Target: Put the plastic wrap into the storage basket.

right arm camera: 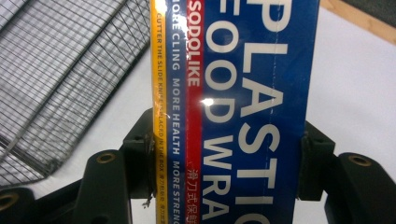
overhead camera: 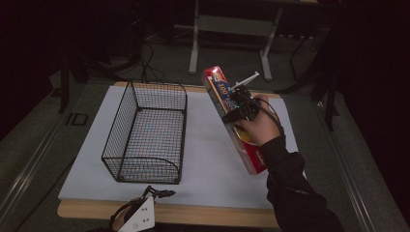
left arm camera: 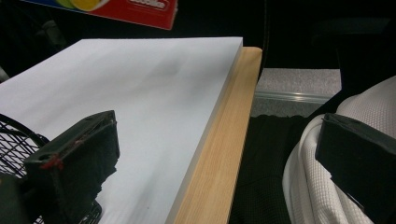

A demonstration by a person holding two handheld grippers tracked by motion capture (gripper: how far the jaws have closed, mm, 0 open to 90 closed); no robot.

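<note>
Right hand-held gripper [overhead camera: 240, 107] pinching a long red-and-blue cardboard box of plastic food wrap [overhead camera: 232, 118], held tilted in the air above the right side of the white-topped wooden worktop [overhead camera: 212, 159]. Left hand-held gripper [overhead camera: 153, 194], jaws spread and unloaded, at the near edge beside the black wire basket [overhead camera: 147, 133].

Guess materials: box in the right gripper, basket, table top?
Box: likely glossy printed cardboard; sharp edges, glare spots on the print. Basket: black wire mesh, probably coated metal; thin grid, see-through walls. Table top: light wood-look edge, solid or laminate unclear, under a matte white sheet. Right gripper clamps the box.
</note>
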